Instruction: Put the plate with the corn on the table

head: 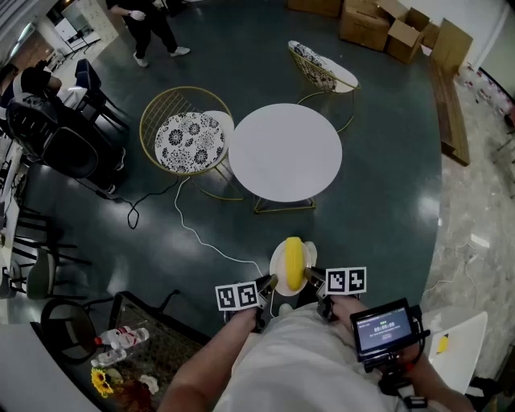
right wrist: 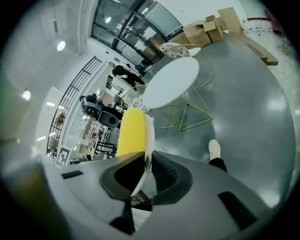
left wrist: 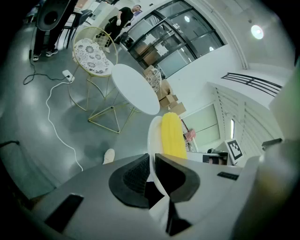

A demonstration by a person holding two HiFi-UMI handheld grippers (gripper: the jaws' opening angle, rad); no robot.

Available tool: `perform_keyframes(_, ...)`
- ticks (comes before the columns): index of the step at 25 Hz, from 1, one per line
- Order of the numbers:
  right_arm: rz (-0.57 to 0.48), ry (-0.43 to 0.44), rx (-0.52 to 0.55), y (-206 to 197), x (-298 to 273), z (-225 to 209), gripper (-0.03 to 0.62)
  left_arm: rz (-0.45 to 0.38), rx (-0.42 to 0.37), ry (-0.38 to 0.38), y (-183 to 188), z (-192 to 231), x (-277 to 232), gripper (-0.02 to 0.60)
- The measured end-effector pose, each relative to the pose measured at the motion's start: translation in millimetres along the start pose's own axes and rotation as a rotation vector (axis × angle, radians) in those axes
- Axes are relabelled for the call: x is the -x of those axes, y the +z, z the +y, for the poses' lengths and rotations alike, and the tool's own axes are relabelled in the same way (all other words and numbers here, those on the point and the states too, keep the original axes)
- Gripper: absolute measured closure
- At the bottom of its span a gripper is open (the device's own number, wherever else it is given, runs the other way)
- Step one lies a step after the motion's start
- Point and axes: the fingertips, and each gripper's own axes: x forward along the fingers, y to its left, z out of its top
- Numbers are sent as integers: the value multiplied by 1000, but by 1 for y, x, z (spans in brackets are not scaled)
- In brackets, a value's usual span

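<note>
A white plate (head: pixel 278 272) carrying a yellow corn cob (head: pixel 294 262) is held in the air in front of me, above the dark floor. My left gripper (head: pixel 269 283) is shut on the plate's left rim (left wrist: pixel 153 140). My right gripper (head: pixel 314 278) is shut on its right rim (right wrist: pixel 149 140). The corn (left wrist: pixel 172 136) lies along the plate (right wrist: pixel 131 132). The round white table (head: pixel 285 151) stands ahead, apart from the plate, also seen in the left gripper view (left wrist: pixel 135 89) and the right gripper view (right wrist: pixel 172 80).
A gold wire chair with a patterned cushion (head: pixel 190 138) stands left of the table, another chair (head: pixel 320 71) behind it. A white cable (head: pixel 201 233) runs across the floor. Cardboard boxes (head: pixel 386 24) sit at the back. A person (head: pixel 153 24) walks at the far left.
</note>
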Motion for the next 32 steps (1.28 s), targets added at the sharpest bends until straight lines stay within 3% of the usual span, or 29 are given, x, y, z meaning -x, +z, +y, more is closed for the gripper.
perform_keyframes(5, 0, 9, 30, -49, 23, 24, 540, -28, 33, -8, -49, -2, 37, 538)
perform_keyframes(13, -59, 55, 65, -66, 33, 41, 540, -112, 16, -35, -64, -11, 66, 538)
perform_keyframes(20, -79, 54, 64, -89, 57, 51, 540, -98, -12, -51, -87, -26, 80, 538)
perform_keyframes(32, -121, 54, 39, -94, 88, 38, 540, -57, -30, -55, -106, -51, 68, 538)
